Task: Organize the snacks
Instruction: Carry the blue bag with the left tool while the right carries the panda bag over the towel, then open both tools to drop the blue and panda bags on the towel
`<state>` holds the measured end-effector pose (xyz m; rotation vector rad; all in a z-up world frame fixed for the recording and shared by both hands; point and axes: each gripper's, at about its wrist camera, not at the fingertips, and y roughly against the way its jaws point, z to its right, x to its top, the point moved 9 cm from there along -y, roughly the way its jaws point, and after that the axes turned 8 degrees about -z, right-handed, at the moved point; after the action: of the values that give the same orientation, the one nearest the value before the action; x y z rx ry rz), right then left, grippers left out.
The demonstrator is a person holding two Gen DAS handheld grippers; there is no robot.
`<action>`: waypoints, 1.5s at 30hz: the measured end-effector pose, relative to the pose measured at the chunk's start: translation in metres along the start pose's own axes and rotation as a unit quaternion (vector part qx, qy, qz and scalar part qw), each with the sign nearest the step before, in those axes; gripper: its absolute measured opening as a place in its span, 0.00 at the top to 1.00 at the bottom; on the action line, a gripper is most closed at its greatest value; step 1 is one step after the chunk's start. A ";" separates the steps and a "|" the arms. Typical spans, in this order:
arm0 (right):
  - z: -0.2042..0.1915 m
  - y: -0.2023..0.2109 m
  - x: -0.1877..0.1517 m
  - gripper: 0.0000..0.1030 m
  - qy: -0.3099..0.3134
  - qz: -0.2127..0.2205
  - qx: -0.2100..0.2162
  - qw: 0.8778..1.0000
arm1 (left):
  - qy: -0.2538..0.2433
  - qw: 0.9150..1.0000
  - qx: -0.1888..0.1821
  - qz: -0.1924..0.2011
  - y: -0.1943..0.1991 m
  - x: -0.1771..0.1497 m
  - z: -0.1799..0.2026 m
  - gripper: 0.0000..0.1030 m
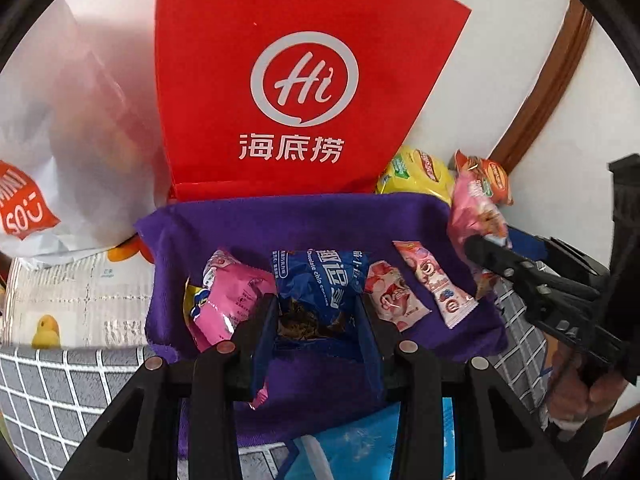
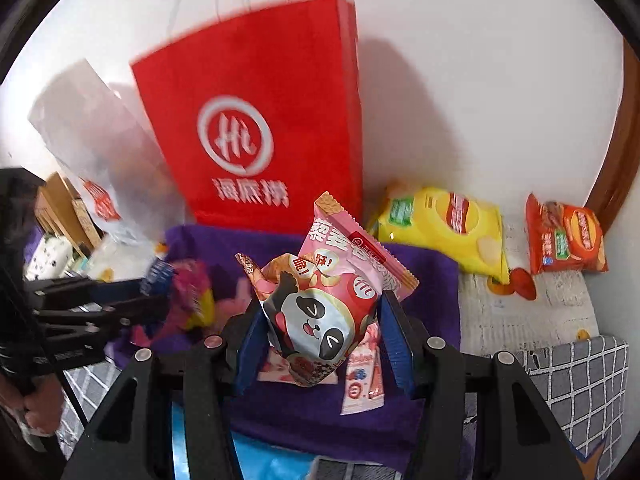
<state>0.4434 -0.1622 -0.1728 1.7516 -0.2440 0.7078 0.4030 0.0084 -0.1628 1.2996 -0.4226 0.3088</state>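
Observation:
My left gripper [image 1: 316,304] is shut on a blue chocolate chip cookie packet [image 1: 316,280], held over a purple cloth [image 1: 304,216]. My right gripper [image 2: 324,300] is shut on a pink panda snack packet [image 2: 328,308], which stands upright between the blue pads. In the left wrist view the right gripper [image 1: 476,246] comes in from the right with that pink packet [image 1: 474,208]. On the cloth lie a pink packet [image 1: 232,296] and two small pink candy packets [image 1: 394,298], [image 1: 436,280]. The left gripper [image 2: 158,286] and its blue packet [image 2: 158,274] show blurred at the left of the right wrist view.
A tall red paper bag [image 1: 300,80] stands against the wall behind the cloth, with a white plastic bag [image 1: 60,140] to its left. Yellow [image 2: 440,228] and orange [image 2: 568,240] chip bags lie at the back right. A grey checked mat [image 2: 580,384] lies in front.

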 end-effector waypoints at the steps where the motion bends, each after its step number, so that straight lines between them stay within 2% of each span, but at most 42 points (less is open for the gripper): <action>1: 0.002 -0.006 -0.002 0.48 0.003 -0.008 0.000 1.000 | 0.001 1.000 0.000 0.001 -0.001 0.000 -0.001 0.64; 4: 0.008 -0.020 -0.006 0.48 0.001 -0.022 0.002 1.000 | 0.005 1.000 -0.015 -0.008 -0.007 -0.004 -0.003 0.64; 10: 0.012 -0.040 -0.014 0.48 -0.011 -0.050 0.016 0.999 | 0.013 0.999 -0.021 -0.022 -0.019 -0.007 -0.005 0.64; 17: -0.001 -0.054 -0.022 0.48 0.012 -0.074 0.010 0.997 | 0.005 0.999 -0.019 -0.039 -0.031 -0.011 0.001 0.64; 27: -0.001 -0.063 -0.027 0.47 0.027 -0.086 -0.001 0.996 | 0.003 0.998 -0.019 -0.062 -0.048 -0.014 0.006 0.64; 42: -0.009 -0.065 -0.030 0.46 0.037 -0.094 0.007 0.995 | -0.001 0.997 -0.017 -0.075 -0.057 -0.018 0.009 0.63; 45: -0.010 -0.067 -0.031 0.42 0.038 -0.102 0.005 0.994 | 0.003 0.996 -0.018 -0.082 -0.060 -0.019 0.009 0.63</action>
<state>0.4494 -0.1387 -0.2437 1.7266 -0.0081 0.6251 0.4123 -0.0145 -0.2211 1.2895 -0.3127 0.1673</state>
